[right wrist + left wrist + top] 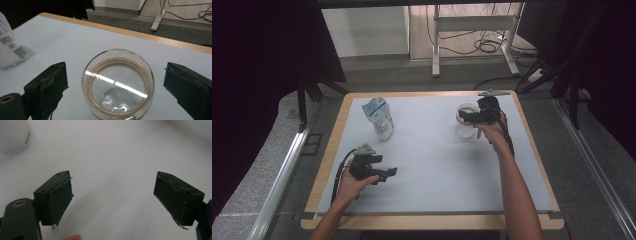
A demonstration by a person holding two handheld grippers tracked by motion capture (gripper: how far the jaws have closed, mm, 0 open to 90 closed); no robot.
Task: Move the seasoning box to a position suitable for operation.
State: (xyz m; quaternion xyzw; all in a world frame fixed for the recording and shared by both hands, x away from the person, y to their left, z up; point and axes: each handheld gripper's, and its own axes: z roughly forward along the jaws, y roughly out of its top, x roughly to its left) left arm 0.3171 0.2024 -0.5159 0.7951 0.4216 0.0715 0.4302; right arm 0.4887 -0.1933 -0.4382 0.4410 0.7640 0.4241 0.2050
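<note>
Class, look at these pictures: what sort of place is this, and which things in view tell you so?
Probably a lab recording bay: black curtains around one table, loose cables on the floor, and a gripper in each hand.

Table point(432, 165): wooden edge, pale blue-grey top. Clear glass jar point(465, 121) stands upright on the far right part. Crumpled plastic bottle with white label point(379, 118) stands at the far left, well apart from the jar. Near half of the top is bare surface.

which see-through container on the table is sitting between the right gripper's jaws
The glass jar, round and open-topped, between the open right gripper. The crumpled plastic bottle stands apart, across the table.
</note>
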